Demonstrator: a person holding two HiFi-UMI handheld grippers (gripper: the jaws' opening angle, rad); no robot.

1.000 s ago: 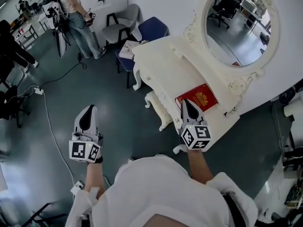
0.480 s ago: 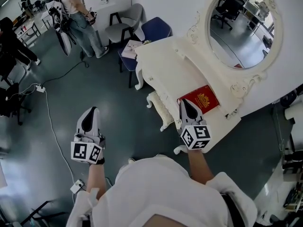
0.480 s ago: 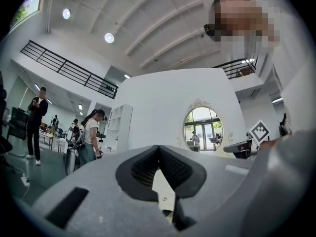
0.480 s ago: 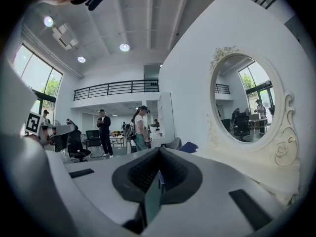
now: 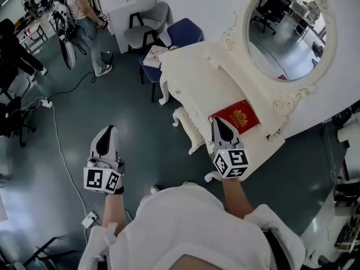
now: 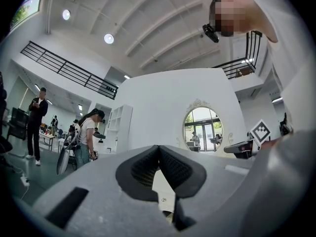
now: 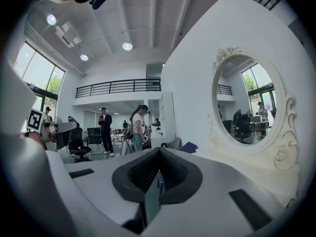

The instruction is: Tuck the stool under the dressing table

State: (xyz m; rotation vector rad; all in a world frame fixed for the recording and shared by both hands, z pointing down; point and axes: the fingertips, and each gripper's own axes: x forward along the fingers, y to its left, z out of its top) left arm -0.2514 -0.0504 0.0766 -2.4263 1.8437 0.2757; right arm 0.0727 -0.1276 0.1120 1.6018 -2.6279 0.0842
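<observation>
The left claw [image 5: 107,134] is pressed together and empty over bare floor. The right claw [image 5: 219,124], likewise shut on nothing, hovers above the table's [image 5: 197,77] near corner beside the book [image 5: 234,117], so neither seems to be working the stool [image 5: 188,129]. It sits partly under the table's front edge, between the legs, with open floor on its exposed side for pushing.

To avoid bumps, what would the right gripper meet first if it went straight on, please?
Probably free nearby: the right gripper points over the red book and dressing table toward the blue chair.
</observation>
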